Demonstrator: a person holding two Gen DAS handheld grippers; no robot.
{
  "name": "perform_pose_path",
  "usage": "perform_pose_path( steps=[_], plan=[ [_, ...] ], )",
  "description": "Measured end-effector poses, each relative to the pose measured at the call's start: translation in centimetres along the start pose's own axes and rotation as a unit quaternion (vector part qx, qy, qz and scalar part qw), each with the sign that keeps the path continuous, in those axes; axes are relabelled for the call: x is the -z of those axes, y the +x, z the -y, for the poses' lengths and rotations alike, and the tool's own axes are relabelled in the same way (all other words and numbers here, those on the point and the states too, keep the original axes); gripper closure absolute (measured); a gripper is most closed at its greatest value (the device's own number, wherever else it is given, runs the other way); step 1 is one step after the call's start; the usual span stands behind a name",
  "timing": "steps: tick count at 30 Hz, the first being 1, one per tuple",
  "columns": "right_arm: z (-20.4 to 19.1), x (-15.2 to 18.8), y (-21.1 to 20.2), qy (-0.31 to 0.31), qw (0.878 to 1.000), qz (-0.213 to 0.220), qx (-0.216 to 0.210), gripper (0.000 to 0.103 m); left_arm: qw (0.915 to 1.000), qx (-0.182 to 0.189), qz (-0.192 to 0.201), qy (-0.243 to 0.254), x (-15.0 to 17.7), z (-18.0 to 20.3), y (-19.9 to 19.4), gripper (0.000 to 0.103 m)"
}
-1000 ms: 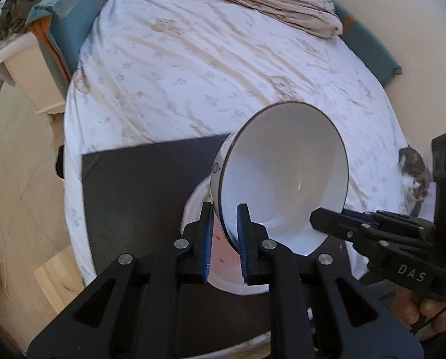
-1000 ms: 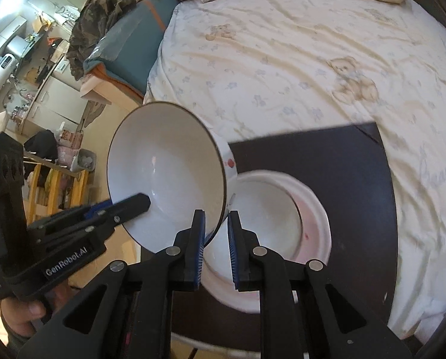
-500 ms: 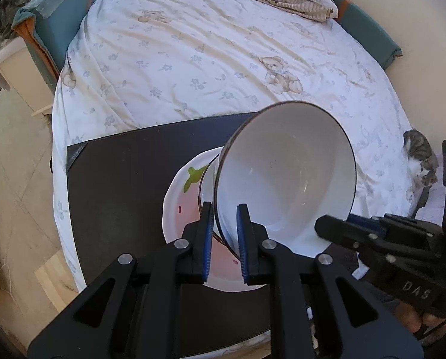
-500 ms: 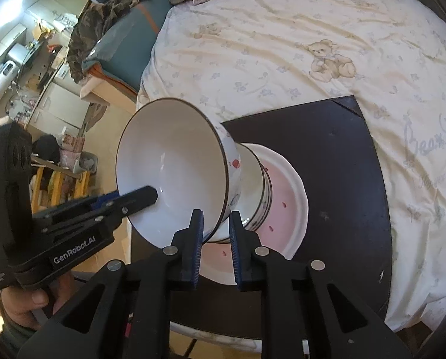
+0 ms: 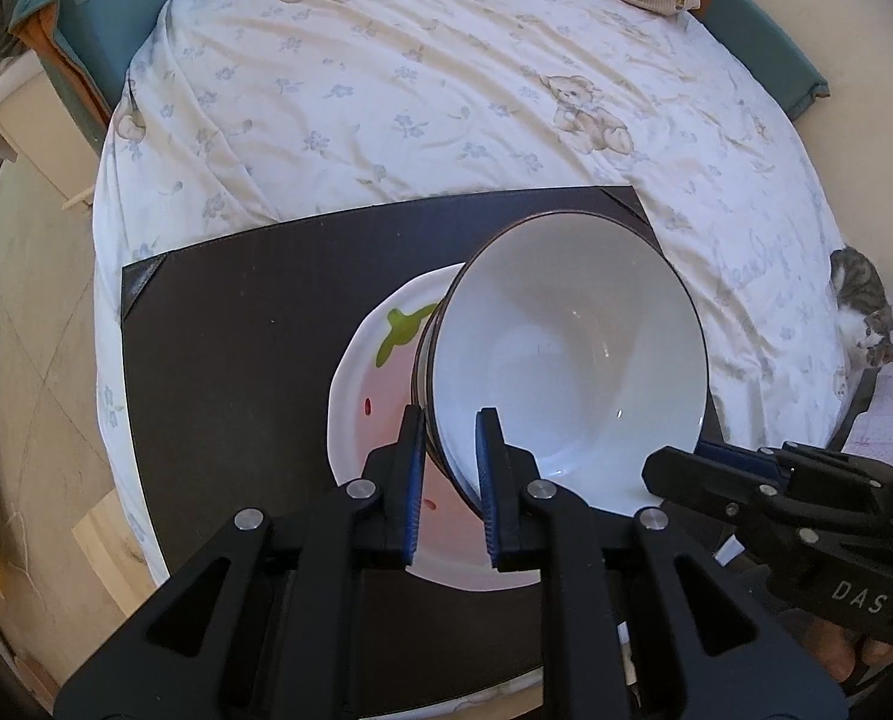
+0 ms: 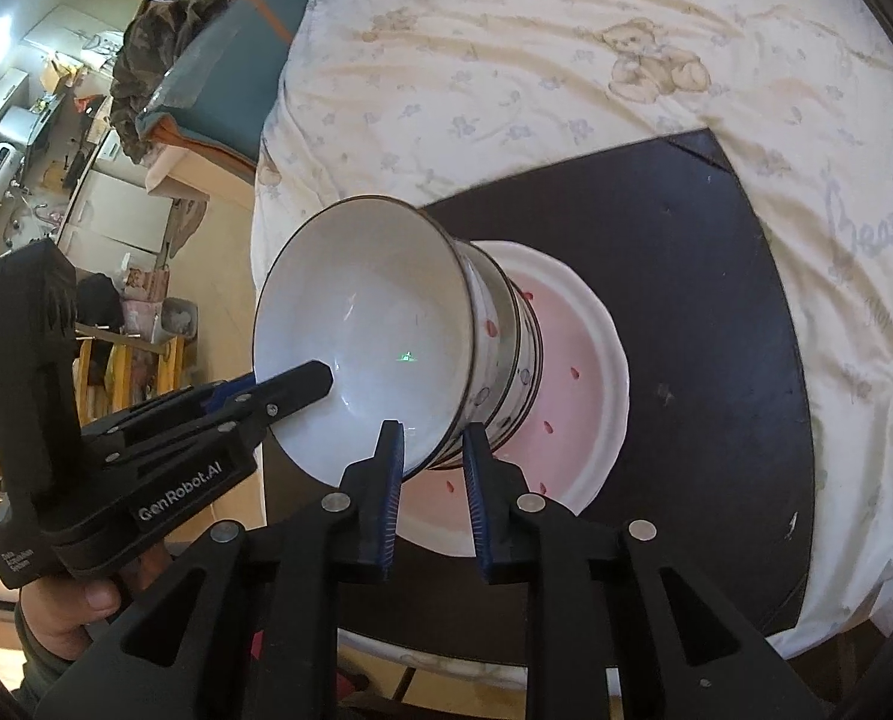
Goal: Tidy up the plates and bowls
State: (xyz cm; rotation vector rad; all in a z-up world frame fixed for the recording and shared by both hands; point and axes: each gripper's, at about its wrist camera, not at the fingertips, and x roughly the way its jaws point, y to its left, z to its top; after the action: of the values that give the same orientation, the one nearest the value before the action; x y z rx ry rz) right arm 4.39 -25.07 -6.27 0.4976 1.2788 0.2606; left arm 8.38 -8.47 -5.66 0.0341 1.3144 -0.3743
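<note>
A stack of nested white bowls point(image 5: 566, 360) with dark rims leans on a pink strawberry plate point(image 5: 374, 396), which lies on a dark board point(image 5: 236, 330). The left gripper point(image 5: 451, 420) is shut on the stack's near rim. From the right wrist view the bowl stack point(image 6: 374, 348) tilts left and its foot meets the plate point(image 6: 578, 372). The right gripper point(image 6: 431, 438) straddles the rim; its jaws are opening and a gap shows beside the rim. The left gripper point(image 6: 320, 378) pinches the rim's left side there.
The board point(image 6: 686, 270) lies on a bed with a teddy-print sheet point(image 5: 386, 90). A cat point(image 5: 866, 312) sits at the bed's right edge. A person's hand point(image 6: 68, 612) holds the left tool. Furniture and clutter stand beyond the bed's left side.
Both grippers have come down with the bowl stack, which now meets the plate. The right gripper's jaws have widened around the rim. The left grip is unchanged.
</note>
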Motion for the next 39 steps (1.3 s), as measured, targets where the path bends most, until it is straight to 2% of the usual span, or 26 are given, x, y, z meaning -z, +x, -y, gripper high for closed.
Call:
perform_pose_path(
  steps=[9,14,18,20,21,22,26,28,32,34,35,37,39],
  plan=[
    [0.3,-0.1,-0.3,0.006,1.000,0.003,-0.003,0.080,1.0000,0.001,-0.009,-0.001,-0.2,0.1,0.7,0.086],
    [0.7,-0.2,-0.5,0.014,1.000,0.005,-0.010,0.079,0.9997,-0.011,-0.002,0.020,0.0,0.4,0.5,0.085],
    [0.2,-0.2,-0.8,-0.001,1.000,0.014,-0.002,0.077,0.9996,-0.023,0.010,0.014,0.4,0.1,-0.2,0.069],
    [0.1,-0.1,-1.1,-0.006,1.000,0.022,0.005,0.063,0.9994,-0.025,0.024,0.009,0.7,-0.1,-0.9,0.066],
    [0.1,0.0,-1.3,-0.007,1.000,0.027,0.006,0.047,0.9992,-0.028,0.029,0.006,0.8,-0.2,-1.1,0.066],
    [0.1,0.0,-1.4,-0.007,0.999,0.031,0.006,0.043,0.9988,-0.032,0.038,0.002,1.1,-0.4,-1.6,0.065],
    [-0.1,0.2,-1.9,-0.019,0.999,0.040,0.018,0.043,0.9967,-0.039,0.065,-0.027,1.7,-1.6,-3.0,0.064],
    [-0.4,0.3,-2.5,-0.029,0.998,0.056,0.030,0.030,0.9953,-0.042,0.078,-0.037,2.0,-2.0,-3.7,0.064],
    [-1.6,1.2,-4.6,-0.068,0.991,0.109,0.048,0.015,0.9925,-0.038,0.104,-0.052,3.0,-2.3,-5.0,0.064],
    [-1.8,1.7,-5.3,-0.076,0.987,0.130,0.049,0.002,0.9906,-0.048,0.121,-0.044,3.9,-1.8,-5.8,0.063],
    [-2.0,2.1,-5.7,-0.078,0.986,0.139,0.048,0.000,0.9900,-0.048,0.128,-0.035,4.3,-1.4,-6.1,0.062],
    [-1.9,2.9,-6.3,-0.073,0.984,0.157,0.051,0.000,0.9886,-0.034,0.145,-0.024,5.5,-0.9,-7.0,0.053],
    [-1.9,3.7,-6.9,-0.070,0.982,0.167,0.046,0.000,0.9860,-0.036,0.162,-0.020,6.6,-0.5,-7.9,0.041]
  ],
)
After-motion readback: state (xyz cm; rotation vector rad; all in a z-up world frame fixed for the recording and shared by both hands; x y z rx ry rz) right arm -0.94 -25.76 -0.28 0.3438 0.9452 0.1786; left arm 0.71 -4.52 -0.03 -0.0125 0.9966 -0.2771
